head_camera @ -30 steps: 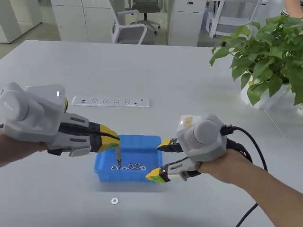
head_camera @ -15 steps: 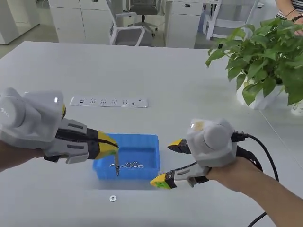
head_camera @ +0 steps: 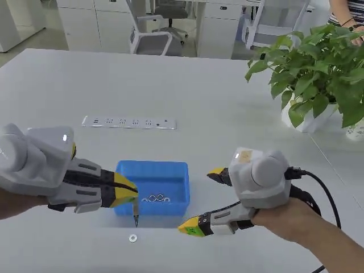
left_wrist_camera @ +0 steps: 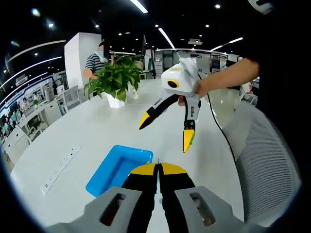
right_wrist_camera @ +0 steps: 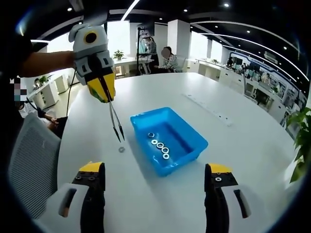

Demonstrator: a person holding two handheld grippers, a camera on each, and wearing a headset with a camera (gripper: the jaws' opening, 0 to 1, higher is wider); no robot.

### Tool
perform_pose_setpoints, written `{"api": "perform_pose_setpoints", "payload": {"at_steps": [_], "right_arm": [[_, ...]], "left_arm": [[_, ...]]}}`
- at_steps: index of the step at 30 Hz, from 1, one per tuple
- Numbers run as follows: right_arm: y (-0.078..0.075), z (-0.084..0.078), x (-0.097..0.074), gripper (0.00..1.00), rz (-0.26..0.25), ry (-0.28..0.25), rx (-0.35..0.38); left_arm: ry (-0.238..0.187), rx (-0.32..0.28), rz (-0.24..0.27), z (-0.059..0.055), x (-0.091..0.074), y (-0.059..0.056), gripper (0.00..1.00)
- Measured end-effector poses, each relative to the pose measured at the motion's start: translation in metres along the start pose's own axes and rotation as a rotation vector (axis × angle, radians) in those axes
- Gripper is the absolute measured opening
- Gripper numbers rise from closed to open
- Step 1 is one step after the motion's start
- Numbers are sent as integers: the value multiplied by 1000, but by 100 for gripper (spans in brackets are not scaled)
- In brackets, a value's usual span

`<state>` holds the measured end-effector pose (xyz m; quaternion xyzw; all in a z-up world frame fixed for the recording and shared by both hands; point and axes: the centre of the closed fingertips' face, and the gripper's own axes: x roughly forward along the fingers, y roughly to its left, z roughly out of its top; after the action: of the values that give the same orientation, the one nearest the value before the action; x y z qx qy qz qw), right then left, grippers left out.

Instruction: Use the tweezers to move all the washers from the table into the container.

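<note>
My left gripper [head_camera: 132,192] is shut on thin metal tweezers [head_camera: 135,212], which point down just in front of the blue container's near wall [head_camera: 165,209]. A single washer [head_camera: 132,238] lies on the table slightly below the tweezer tips. Several washers [head_camera: 154,198] sit inside the container. My right gripper [head_camera: 202,200] is open and holds nothing, to the right of the container. In the right gripper view the tweezers [right_wrist_camera: 115,124] hang above the loose washer [right_wrist_camera: 121,149], next to the container [right_wrist_camera: 187,155]. In the left gripper view the jaws are pressed together around the tweezers [left_wrist_camera: 159,161].
A white power strip [head_camera: 129,122] lies on the grey table behind the container. A potted green plant [head_camera: 318,74] stands at the far right. A cable [head_camera: 324,190] trails from the right gripper. Office chairs stand beyond the table's far edge.
The left gripper has drawn the tweezers out of the container toward me, over its near wall and closer to the loose washer. The right gripper has drifted slightly right, away from the container.
</note>
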<state>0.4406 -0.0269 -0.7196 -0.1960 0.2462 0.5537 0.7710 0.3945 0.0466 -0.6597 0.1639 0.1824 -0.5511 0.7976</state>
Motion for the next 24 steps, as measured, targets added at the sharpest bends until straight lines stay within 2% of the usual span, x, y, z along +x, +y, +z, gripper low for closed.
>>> {"api": "perform_pose_setpoints", "payload": {"at_steps": [10,24], "right_arm": [[3,-2,0,100,-7,-13,14],[7,-9,0,100,-1,2,30]], "left_arm": [[7,-7,-12,-9,0,-5,5],[14,-16,-17,-18,2,-7,5]]}}
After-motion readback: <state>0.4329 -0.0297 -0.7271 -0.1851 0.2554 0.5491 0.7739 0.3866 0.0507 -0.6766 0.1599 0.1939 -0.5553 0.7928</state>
